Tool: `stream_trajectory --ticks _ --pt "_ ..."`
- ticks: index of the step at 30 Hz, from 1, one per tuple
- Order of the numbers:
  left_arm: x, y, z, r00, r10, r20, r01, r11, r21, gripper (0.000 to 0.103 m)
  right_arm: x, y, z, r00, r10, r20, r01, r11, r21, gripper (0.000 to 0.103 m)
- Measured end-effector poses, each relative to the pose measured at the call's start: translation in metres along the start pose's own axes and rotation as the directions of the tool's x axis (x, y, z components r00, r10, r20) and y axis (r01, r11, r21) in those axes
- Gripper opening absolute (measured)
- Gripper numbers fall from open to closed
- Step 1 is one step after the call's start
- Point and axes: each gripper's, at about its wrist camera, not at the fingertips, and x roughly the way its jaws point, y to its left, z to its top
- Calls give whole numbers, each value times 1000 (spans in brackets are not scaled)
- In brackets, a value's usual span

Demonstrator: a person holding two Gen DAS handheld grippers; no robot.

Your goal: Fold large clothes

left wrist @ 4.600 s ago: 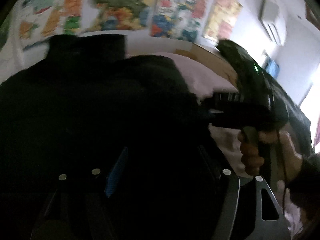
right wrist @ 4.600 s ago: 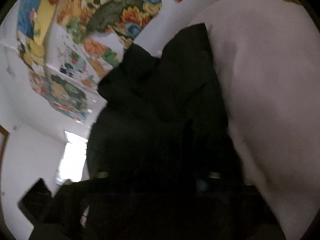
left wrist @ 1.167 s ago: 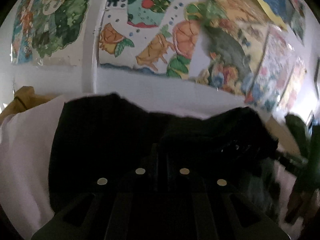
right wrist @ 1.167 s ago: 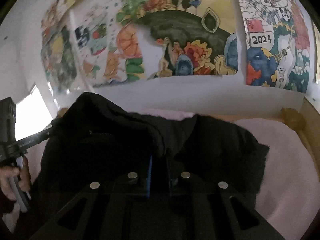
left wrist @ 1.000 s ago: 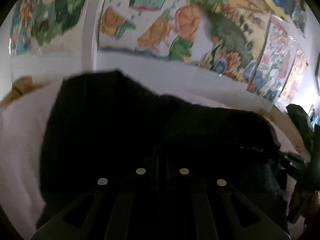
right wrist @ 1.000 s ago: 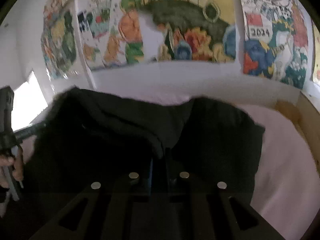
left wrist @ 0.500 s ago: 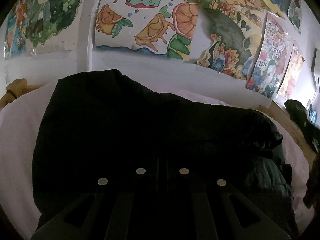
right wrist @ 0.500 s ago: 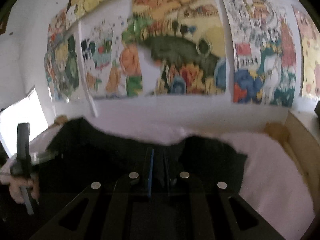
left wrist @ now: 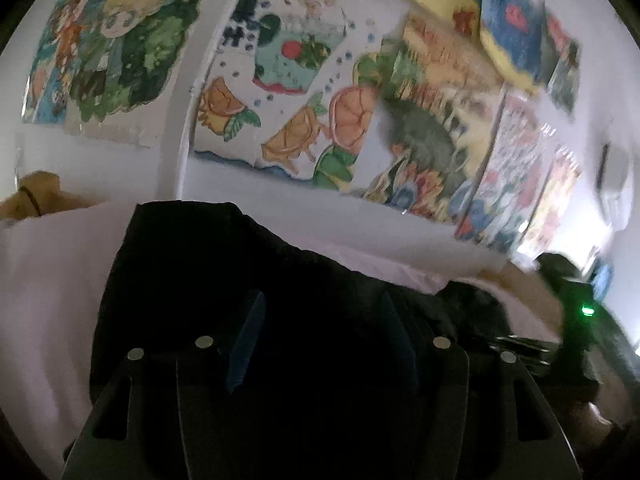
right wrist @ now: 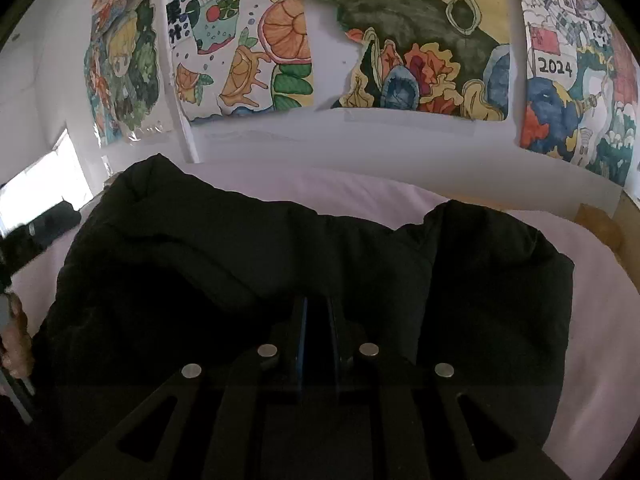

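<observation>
A large black padded jacket lies spread across a pale pink bed sheet. My right gripper is shut, with a bunched fold of the jacket pinched between its blue pads near the garment's middle. In the left wrist view the jacket fills the lower half. My left gripper hovers just over it, its jaws opening; the blue pads stand apart and press on nothing. The right gripper's body, with its green light, shows at the right edge there.
A white wall covered with colourful paintings runs behind the bed. A wooden bed frame edges the right side. A yellow-brown cloth sits at the far left. A person's hand shows at the left edge.
The left jaws were shut on the jacket and now stand apart, letting the fabric go, and that gripper has lifted. The right gripper stays shut and has tilted back down over the jacket.
</observation>
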Motion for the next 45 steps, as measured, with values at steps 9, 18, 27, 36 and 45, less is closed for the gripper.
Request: stream_trajectory --ticks 9,18,27,36,45 --pt "82 -1 -27 953 178 -246 -158 982 102 56 15 -1 -12 994 -96 -45 91 991 -96 10" --pt "118 12 -50 944 211 -254 -181 974 137 57 69 -40 -33 992 57 -111 -50 996 71 7" --pt "95 12 -46 970 148 -195 -129 986 108 59 40 -35 -40 998 58 -32 -56 997 58 10" --pt "25 2 -45 956 210 -205 -186 974 128 79 -20 -9 -51 999 -2 -47 3 1000 30 66" --pt "-60 -4 -41 946 207 -249 -202 978 47 80 -96 15 -63 998 -30 -57 33 998 45 83"
